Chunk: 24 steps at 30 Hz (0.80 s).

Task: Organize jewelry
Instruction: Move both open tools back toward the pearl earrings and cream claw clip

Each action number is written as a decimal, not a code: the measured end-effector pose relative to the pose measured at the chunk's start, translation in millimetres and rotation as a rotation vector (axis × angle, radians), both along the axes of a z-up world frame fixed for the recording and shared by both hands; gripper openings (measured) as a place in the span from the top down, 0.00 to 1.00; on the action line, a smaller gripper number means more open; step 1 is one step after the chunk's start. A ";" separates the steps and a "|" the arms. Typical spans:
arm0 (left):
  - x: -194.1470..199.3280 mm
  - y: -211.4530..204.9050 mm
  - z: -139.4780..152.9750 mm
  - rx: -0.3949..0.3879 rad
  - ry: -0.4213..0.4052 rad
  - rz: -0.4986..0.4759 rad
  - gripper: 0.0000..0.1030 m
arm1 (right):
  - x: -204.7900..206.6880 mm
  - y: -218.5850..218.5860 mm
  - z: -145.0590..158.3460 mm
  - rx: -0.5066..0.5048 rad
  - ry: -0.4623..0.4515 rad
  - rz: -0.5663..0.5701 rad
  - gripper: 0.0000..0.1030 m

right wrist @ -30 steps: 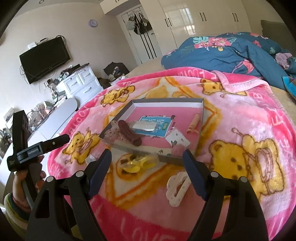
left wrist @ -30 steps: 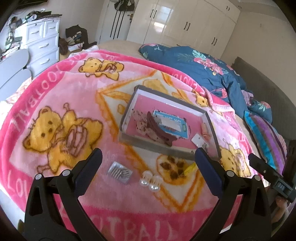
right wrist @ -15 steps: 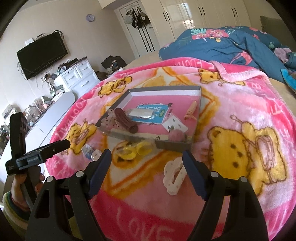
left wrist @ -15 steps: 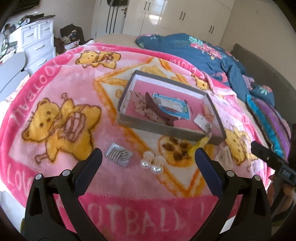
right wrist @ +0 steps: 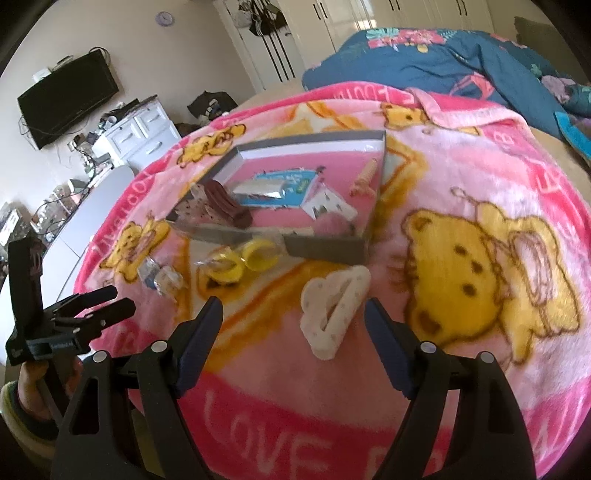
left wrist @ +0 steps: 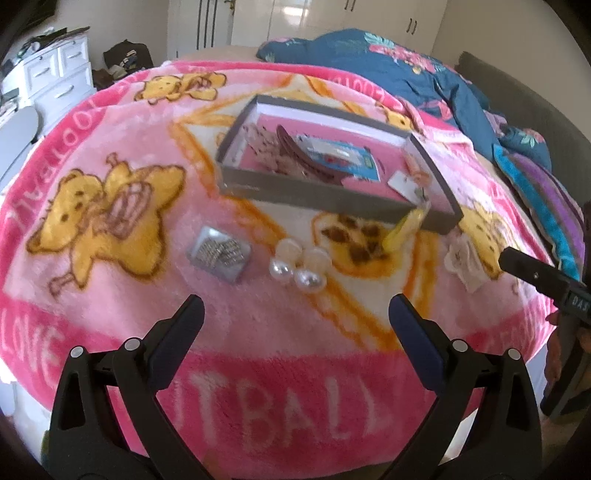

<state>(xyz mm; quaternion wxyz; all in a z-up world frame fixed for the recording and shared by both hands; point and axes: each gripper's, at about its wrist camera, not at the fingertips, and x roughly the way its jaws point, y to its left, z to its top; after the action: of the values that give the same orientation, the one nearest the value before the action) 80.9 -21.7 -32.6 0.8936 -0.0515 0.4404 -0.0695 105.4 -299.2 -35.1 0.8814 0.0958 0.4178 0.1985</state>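
A grey box point(left wrist: 325, 194) point(right wrist: 325, 247) with a pink floor lies on the pink blanket and holds a brown hair clip point(left wrist: 306, 158) point(right wrist: 225, 203), a blue card point(left wrist: 343, 157) and small pieces. In front of it lie pearl earrings point(left wrist: 299, 266), a silver piece in a clear bag point(left wrist: 219, 253), yellow earrings point(right wrist: 243, 258) and a white hair clip point(right wrist: 334, 314). My left gripper point(left wrist: 295, 317) is open and empty, just short of the pearl earrings. My right gripper point(right wrist: 293, 321) is open, its fingers either side of the white clip's near end, not touching.
The blanket point(left wrist: 110, 166) covers a bed. A blue floral duvet point(left wrist: 406, 74) lies behind the box. White drawers point(right wrist: 140, 136) and a wall television point(right wrist: 66, 99) stand to the left. Wardrobes point(left wrist: 332, 18) line the far wall.
Both grippers have come down and forward toward the blanket. The left one has closed in on the pearl earrings, the right one on the white hair clip. Both stayed open.
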 end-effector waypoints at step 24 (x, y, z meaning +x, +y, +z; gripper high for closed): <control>22.9 -8.0 -31.8 -0.040 0.039 -0.034 0.14 | 16.5 3.1 -29.4 -0.001 0.073 -0.010 0.24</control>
<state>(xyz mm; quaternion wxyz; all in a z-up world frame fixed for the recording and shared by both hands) 103.7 -29.7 -64.4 0.8824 -0.0631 0.4571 -0.0922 121.9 -296.1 -64.6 0.8667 0.1045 0.4491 0.1902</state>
